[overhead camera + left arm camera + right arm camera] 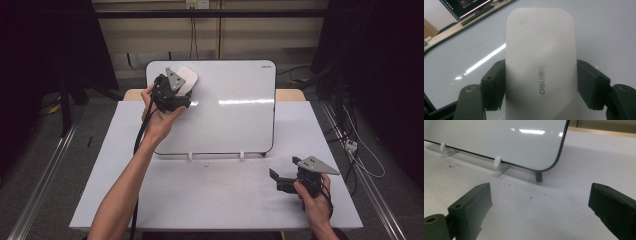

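Your left gripper (176, 95) pinches the white eraser (186, 80) against the whiteboard (235, 110), upper left of the high view; your right gripper (280, 179) rests spread, lower right, on the table (210, 195).

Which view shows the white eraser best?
Left gripper view: the eraser is close up, printed logo readable, left tool shut on its sides. High view shows it small, partly behind that tool, over the whiteboard.

High view above the table (210, 200); both gripper views close, low, sharing the whiteboard (230, 110).
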A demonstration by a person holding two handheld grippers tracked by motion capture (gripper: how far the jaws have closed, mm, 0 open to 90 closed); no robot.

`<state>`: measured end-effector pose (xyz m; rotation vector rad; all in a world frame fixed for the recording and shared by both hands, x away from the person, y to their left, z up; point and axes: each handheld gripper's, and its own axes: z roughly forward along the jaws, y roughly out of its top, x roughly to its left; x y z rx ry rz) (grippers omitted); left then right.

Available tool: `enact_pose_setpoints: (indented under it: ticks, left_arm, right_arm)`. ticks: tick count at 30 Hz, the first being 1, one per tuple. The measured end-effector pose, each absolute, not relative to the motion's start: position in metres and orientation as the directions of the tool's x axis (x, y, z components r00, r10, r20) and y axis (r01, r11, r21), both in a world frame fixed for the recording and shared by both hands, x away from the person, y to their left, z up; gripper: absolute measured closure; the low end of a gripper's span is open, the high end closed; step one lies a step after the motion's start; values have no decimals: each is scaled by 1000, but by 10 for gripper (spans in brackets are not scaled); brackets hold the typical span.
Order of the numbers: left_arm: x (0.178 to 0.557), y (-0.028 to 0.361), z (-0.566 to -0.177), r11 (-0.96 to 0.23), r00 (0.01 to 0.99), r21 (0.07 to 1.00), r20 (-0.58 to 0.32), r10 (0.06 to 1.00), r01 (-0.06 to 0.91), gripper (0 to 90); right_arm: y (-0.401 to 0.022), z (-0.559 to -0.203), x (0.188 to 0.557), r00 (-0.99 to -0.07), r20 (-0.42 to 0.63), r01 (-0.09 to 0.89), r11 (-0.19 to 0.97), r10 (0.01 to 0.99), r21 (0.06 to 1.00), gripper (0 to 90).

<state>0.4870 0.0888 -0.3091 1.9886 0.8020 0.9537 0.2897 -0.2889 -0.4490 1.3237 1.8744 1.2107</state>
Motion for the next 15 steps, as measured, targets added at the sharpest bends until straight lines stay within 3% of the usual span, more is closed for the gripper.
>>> enact_pose_setpoints:
  ticks: [7,15]
  left_arm:
    - [466,101,-304,-464,529,872,323,785,156,313]
    - [454,119,-314,-459,540,869,301,786,183,313]
  right_arm:
    - [-287,-449,291,-375,61,439,120,925,890,48]
    - [-285,-448,291,-377,60,437,121,924,892,48]
